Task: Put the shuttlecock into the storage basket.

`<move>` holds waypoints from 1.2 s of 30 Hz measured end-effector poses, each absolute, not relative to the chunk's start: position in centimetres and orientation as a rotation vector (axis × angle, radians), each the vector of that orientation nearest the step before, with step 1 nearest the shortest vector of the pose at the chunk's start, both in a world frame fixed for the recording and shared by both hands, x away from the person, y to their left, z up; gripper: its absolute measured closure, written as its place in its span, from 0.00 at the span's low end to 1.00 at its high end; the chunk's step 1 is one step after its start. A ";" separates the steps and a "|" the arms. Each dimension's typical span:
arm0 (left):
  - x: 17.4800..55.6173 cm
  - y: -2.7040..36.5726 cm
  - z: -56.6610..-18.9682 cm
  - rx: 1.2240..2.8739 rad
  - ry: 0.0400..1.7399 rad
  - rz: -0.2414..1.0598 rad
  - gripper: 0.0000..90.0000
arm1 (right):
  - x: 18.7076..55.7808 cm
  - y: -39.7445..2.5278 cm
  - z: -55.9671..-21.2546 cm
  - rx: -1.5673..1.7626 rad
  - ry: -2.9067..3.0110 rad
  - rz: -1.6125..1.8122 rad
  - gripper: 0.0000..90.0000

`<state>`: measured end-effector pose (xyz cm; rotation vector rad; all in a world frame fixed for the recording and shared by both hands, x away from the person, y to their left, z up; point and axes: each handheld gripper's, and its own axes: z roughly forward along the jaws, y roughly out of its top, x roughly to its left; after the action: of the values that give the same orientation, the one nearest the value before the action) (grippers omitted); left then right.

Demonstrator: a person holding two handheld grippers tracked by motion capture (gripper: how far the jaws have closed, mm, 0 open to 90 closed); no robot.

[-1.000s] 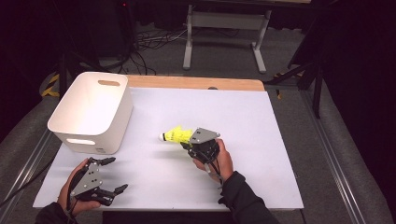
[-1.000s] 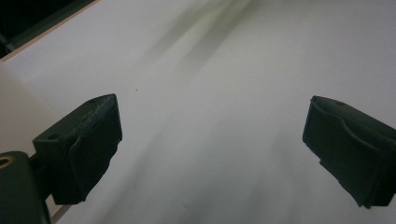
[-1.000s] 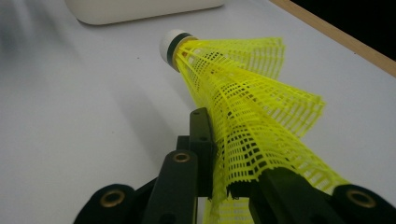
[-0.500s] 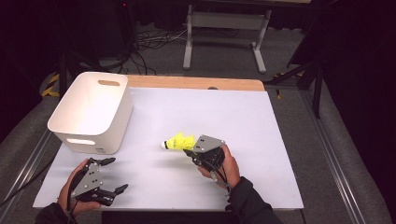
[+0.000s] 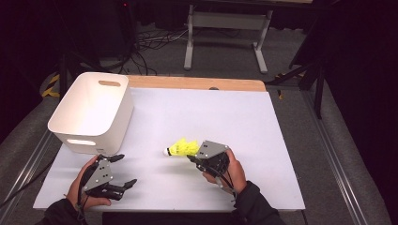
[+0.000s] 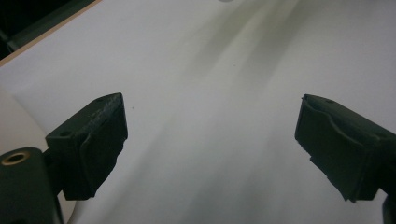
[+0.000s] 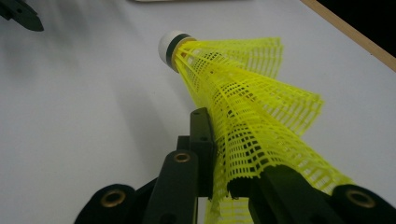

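Standing beside the table (image 5: 281, 140), I see the right gripper (image 5: 193, 158) pinching a yellow shuttlecock (image 5: 182, 148) by the edge of its plastic net skirt. In the right gripper view the two black jaws are closed tight on the crushed mesh of the shuttlecock (image 7: 243, 116), and the white cork tip (image 7: 169, 44) points away from the gripper, out over the white surface. From the high view the shuttlecock is in the middle part of the table, a little toward the person's side, with its tip turned to the left, toward the white bin (image 5: 94, 110). I cannot tell if it rests on the table or is lifted a little above it.

The left gripper (image 5: 123, 171) is near the front left corner of the table, just in front of the bin and well apart from the shuttlecock. Its jaws stand wide apart, and in the left gripper view there is nothing between them except the bare white table. A curved piece of the bin wall (image 6: 14, 126) is at the left edge of that view.

The bin stands at the back left of the table, with a wooden strip (image 5: 197, 83) along the far edge behind it.
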<state>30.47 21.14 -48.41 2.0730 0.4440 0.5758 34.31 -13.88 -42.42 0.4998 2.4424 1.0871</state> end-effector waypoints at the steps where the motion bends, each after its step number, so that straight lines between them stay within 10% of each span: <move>1: 30.6 20.8 -48.4 2.078 0.435 0.571 0.11 | 34.3 -13.8 -42.4 0.495 2.447 1.085 0.94; 36: 35.3 10.6 -48.6 2.218 0.302 0.381 0.45 | 33.0 -10.8 -43.2 0.311 2.564 0.961 0.93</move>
<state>35.33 10.56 -48.57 2.2182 0.3023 0.3815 32.99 -10.82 -43.18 0.3106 2.5643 0.9614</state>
